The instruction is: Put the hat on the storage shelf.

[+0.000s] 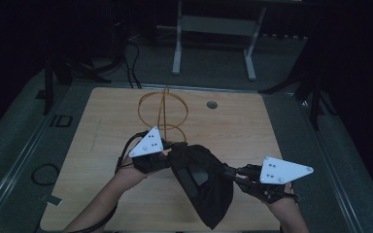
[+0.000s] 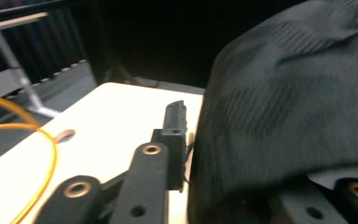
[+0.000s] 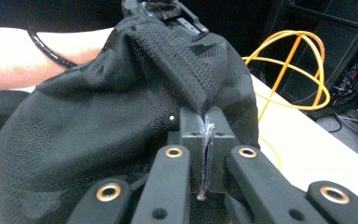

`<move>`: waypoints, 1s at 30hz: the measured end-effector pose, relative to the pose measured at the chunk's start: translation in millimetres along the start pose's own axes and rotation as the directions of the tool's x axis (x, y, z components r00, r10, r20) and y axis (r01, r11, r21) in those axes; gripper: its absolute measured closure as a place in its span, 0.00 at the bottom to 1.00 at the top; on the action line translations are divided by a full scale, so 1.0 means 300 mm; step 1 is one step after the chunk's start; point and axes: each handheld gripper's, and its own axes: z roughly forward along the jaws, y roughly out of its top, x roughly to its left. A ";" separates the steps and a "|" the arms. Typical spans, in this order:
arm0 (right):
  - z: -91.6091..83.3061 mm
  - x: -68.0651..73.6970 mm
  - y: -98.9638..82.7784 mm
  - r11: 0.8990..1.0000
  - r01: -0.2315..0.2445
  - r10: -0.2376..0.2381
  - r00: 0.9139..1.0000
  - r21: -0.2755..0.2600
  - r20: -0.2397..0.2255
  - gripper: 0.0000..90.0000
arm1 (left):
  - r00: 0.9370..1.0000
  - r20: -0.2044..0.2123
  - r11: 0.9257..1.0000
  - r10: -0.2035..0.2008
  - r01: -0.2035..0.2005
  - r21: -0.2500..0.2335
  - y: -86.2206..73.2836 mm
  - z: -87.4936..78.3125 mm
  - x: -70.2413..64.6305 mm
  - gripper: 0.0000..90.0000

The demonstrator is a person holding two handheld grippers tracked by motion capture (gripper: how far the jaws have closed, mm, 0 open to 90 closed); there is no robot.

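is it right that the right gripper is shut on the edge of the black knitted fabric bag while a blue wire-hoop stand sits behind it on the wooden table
Nearly. The wire-hoop stand is orange-yellow, not blue, as the high view shows. The right gripper is shut on the black knitted fabric bag, on the wooden table.

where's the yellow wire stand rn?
High view: the yellow wire stand stands on the table at its far middle, just beyond the left gripper and the black garment.

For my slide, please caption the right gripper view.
Right gripper fingers pinch the black mesh bag before an orange wire frame.
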 end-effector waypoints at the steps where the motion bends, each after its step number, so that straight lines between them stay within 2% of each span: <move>1: -0.005 -0.004 -0.001 1.000 -0.008 0.008 1.000 -0.005 0.005 0.99 | 1.000 -0.005 1.000 0.004 -0.004 -0.008 -0.003 -0.003 0.000 0.83; 4: -0.015 -0.014 -0.001 1.000 -0.024 0.024 1.000 -0.018 0.019 0.99 | 0.999 -0.034 1.000 0.006 -0.006 -0.010 -0.004 -0.008 -0.003 0.82; 5: -0.017 -0.017 -0.001 1.000 -0.025 0.025 0.999 -0.018 0.020 0.99 | 0.999 -0.054 1.000 0.005 -0.005 -0.007 -0.004 -0.010 -0.003 0.77; 7: -0.021 -0.022 0.000 0.999 -0.028 0.029 0.999 -0.021 0.031 0.99 | 0.999 -0.051 1.000 -0.010 0.010 -0.011 -0.006 -0.018 0.001 0.71; 11: -0.036 -0.029 0.000 0.999 -0.031 0.032 0.998 -0.027 0.045 0.99 | 0.996 -0.084 1.000 -0.008 0.007 -0.014 -0.014 -0.041 0.005 0.71; 13: -0.050 -0.038 -0.002 0.998 -0.044 0.047 0.997 -0.035 0.059 0.99 | 0.996 -0.079 0.999 -0.034 0.032 -0.032 -0.021 -0.059 0.014 0.70; 16: -0.073 -0.053 -0.005 0.998 -0.056 0.060 0.995 -0.042 0.085 0.99 | 0.995 -0.096 0.999 -0.041 0.038 -0.029 -0.032 -0.083 0.021 0.65; 21: -0.104 -0.086 -0.012 0.995 -0.089 0.095 0.986 -0.049 0.136 0.99 | 0.990 -0.133 0.999 -0.039 0.040 0.005 -0.059 -0.114 0.022 0.61; 24: -0.117 -0.108 -0.017 0.992 -0.110 0.119 0.980 -0.059 0.163 0.99 | 0.986 -0.163 0.999 -0.045 0.048 0.012 -0.076 -0.134 0.024 0.61; 28: -0.123 -0.133 -0.013 0.992 -0.117 0.125 0.972 -0.052 0.200 0.99 | 0.974 -0.226 0.999 -0.024 0.033 0.035 -0.097 -0.167 0.022 0.57; 30: -0.124 -0.147 -0.008 0.991 -0.122 0.130 0.968 -0.051 0.213 0.99 | 0.969 -0.245 0.998 -0.037 0.046 0.033 -0.113 -0.188 0.026 0.57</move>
